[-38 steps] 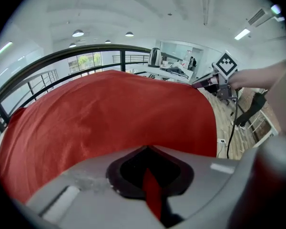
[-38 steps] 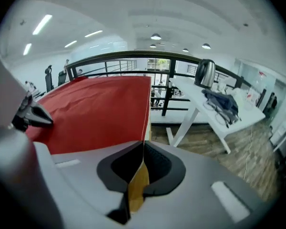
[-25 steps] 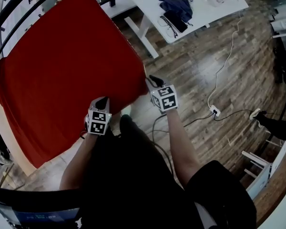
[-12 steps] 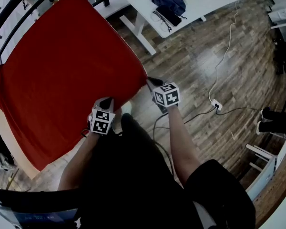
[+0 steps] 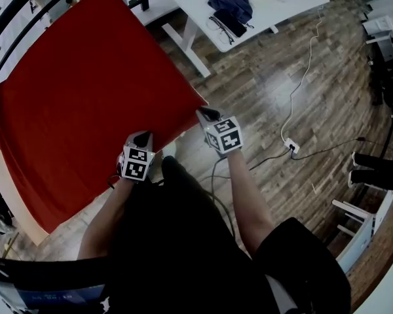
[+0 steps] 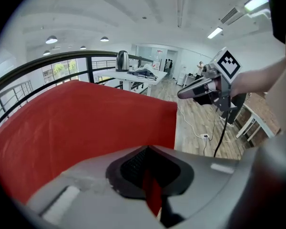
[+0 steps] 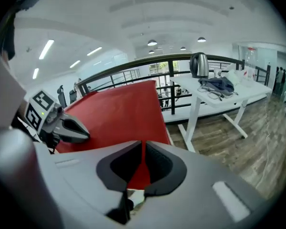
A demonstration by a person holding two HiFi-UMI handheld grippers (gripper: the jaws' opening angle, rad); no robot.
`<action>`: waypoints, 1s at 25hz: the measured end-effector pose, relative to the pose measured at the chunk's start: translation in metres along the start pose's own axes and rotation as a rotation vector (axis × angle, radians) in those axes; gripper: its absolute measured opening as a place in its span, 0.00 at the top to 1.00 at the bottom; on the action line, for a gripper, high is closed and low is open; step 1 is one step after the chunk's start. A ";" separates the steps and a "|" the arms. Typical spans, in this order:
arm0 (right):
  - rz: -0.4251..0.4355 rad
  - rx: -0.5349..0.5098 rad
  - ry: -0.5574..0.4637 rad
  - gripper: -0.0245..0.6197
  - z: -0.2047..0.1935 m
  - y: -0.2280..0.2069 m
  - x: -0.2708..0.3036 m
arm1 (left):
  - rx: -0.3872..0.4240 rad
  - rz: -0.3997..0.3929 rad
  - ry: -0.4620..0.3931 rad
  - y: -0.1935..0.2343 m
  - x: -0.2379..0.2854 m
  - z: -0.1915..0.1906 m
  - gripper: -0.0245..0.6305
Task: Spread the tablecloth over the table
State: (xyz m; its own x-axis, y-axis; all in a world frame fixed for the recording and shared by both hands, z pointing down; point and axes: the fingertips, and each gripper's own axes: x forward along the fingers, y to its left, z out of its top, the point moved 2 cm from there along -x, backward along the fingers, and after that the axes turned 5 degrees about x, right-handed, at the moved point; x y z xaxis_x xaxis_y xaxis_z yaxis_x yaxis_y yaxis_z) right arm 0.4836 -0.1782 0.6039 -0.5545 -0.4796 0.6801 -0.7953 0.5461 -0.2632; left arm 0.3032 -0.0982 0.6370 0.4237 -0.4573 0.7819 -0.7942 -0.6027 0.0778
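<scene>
- Holding the near edge of the red tablecloth (image 5: 92, 97) in both claws, I am keeping my left gripper (image 5: 143, 138) clamped tight on the hem.
- My right gripper (image 5: 206, 114) is pinching the near right corner. Its jaws have just been closing onto the fabric, then easing slightly wider.
- The cloth is lying flat over most of the table (image 5: 18, 198), with a bare strip showing on the left.
- I am judging the spread nearly done, with squaring up and letting go remaining.

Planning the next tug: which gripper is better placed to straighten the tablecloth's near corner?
Right. The right gripper, jaws just closing, pinches the tablecloth at that corner; the left gripper holds along the edge.
</scene>
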 end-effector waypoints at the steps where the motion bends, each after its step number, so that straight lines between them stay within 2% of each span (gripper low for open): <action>1: 0.024 0.013 -0.005 0.93 0.001 0.014 0.004 | -0.011 0.007 -0.005 0.003 -0.002 -0.002 0.95; 5: 0.049 0.008 -0.014 0.95 0.009 0.074 0.020 | -0.044 0.024 -0.021 0.021 -0.019 -0.015 0.95; 9: 0.055 -0.048 -0.016 0.95 0.022 0.141 0.031 | -0.091 0.042 -0.069 0.042 -0.051 -0.034 0.95; 14: 0.053 -0.102 -0.055 0.95 0.032 0.230 0.041 | -0.123 0.041 -0.203 0.052 -0.108 -0.048 0.96; 17: 0.096 -0.125 -0.102 0.95 0.045 0.290 0.050 | -0.121 0.066 -0.274 0.067 -0.153 -0.065 0.96; 22: 0.204 -0.229 -0.147 0.95 0.051 0.362 0.082 | -0.203 0.175 -0.305 0.102 -0.192 -0.127 0.96; 25: 0.308 -0.298 -0.133 0.95 0.050 0.429 0.110 | -0.306 0.288 -0.293 0.134 -0.232 -0.191 0.96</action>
State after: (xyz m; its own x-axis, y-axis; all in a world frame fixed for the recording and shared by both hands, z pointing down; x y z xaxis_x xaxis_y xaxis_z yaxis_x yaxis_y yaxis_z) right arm 0.0697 -0.0311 0.5313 -0.7969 -0.3370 0.5014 -0.4933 0.8421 -0.2179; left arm 0.0153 0.0527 0.5839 0.2386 -0.7668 0.5959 -0.9692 -0.2263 0.0967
